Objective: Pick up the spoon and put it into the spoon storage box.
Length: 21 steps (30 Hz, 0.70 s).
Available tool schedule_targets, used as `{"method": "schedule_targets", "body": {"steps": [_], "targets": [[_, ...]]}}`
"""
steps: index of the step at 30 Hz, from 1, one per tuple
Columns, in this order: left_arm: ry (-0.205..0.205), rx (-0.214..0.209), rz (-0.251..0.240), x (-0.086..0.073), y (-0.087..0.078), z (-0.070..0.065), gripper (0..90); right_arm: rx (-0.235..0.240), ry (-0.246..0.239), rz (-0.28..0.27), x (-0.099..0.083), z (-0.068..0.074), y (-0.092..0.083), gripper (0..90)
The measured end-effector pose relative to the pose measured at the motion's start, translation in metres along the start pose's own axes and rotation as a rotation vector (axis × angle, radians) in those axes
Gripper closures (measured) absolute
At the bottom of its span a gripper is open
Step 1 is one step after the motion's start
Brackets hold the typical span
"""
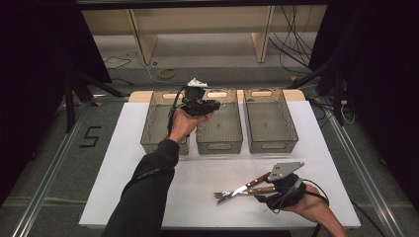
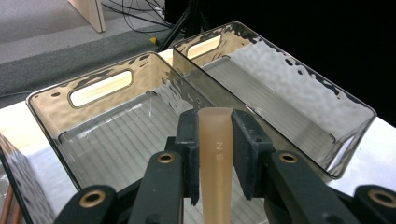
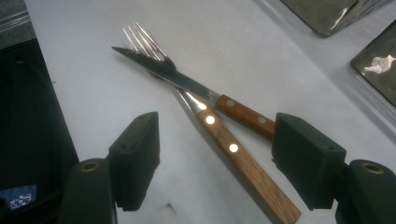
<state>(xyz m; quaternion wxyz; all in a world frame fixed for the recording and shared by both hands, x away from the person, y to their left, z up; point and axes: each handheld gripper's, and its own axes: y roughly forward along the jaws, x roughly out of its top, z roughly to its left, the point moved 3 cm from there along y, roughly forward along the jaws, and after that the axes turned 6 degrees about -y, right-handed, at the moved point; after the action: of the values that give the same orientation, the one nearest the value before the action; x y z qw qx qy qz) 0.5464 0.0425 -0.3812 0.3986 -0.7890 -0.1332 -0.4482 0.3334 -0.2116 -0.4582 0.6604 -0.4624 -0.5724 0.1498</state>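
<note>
White tabletop (image 1: 148, 197): left gripper (image 2: 215, 140) pinching tan flat handle (image 2: 215, 158) over smoky plastic bin (image 2: 93, 121); right gripper (image 3: 217, 161) spread around wood-handled fork (image 3: 233, 154), knife (image 3: 187, 84).

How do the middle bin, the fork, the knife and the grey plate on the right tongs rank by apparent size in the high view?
1. Middle bin
2. Fork and knife: crossed and partly hidden, too alike to separate
3. Grey plate, though it sits nearer the camera
</note>
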Motion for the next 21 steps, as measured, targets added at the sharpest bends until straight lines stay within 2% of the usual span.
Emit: {"method": "schedule_targets", "body": {"steps": [2,4,7,11,13,21], "targets": [[-0.012,-0.011,-0.002,0.0,0.002,0.0,73.0,0.001,0.0,0.001,0.0,0.0,0.0,33.3],[0.003,-0.004,-0.003,0.0,0.003,-0.002,73.0,0.003,0.002,0.004,0.0,0.0,0.001,33.3],[-0.002,-0.004,-0.024,0.002,0.005,-0.003,72.9,0.004,0.001,0.003,0.0,0.001,0.002,33.2],[0.001,-0.011,-0.029,0.003,0.009,-0.005,72.9,0.004,-0.002,0.004,0.0,0.001,0.002,33.3],[-0.01,-0.021,-0.035,0.002,0.01,-0.005,72.8,0.004,-0.002,0.004,0.0,0.001,0.002,33.3],[-0.011,-0.022,-0.022,-0.003,0.019,-0.005,72.6,0.004,-0.004,0.007,0.0,0.001,0.002,33.2]]}}
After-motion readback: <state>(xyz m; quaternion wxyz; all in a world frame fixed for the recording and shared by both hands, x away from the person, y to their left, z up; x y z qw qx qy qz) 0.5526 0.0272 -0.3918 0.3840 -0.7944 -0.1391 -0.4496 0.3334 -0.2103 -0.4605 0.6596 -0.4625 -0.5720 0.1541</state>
